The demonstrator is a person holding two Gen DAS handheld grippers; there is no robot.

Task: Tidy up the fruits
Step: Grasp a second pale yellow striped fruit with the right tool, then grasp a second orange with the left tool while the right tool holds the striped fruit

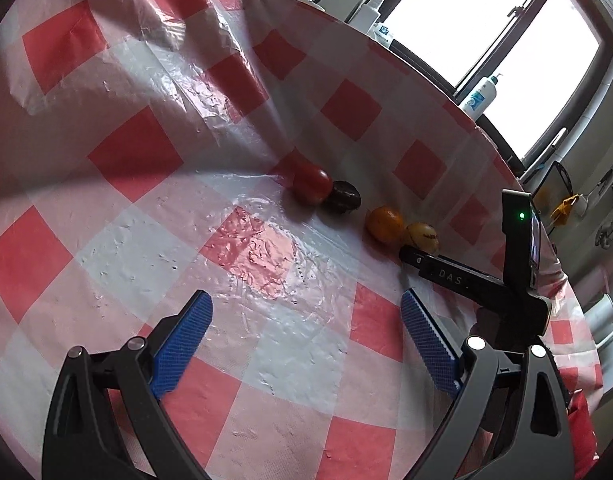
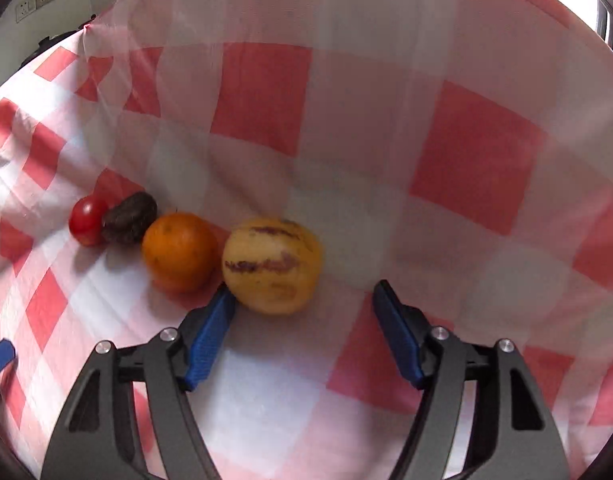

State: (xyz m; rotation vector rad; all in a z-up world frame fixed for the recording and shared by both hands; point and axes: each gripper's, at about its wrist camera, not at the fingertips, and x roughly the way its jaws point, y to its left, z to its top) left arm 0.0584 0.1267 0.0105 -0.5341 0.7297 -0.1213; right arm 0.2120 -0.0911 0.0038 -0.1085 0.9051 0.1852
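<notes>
Left wrist view: the left hand-held gripper point(image 1: 306, 312) hangs wide apart, grasping nothing, over the checked surface point(image 1: 106, 152), and beyond it the tomato point(image 1: 311, 185), dark fruit point(image 1: 344, 196), orange point(image 1: 384, 220) and yellow striped fruit point(image 1: 422, 237) line up, the right hand-held gripper point(image 1: 458, 276) just beside the orange's yellow neighbour. Right wrist view: the right hand-held gripper point(image 2: 302, 304) is spread and empty, its left finger touching the yellow striped fruit point(image 2: 271, 266), which sits against the orange point(image 2: 179, 252); past the orange lie the dark fruit point(image 2: 129, 218) and tomato point(image 2: 86, 220).

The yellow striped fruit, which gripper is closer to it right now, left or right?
Right. The right gripper is open just short of the yellow striped fruit, one pad beside it. The left gripper is open farther back.
</notes>
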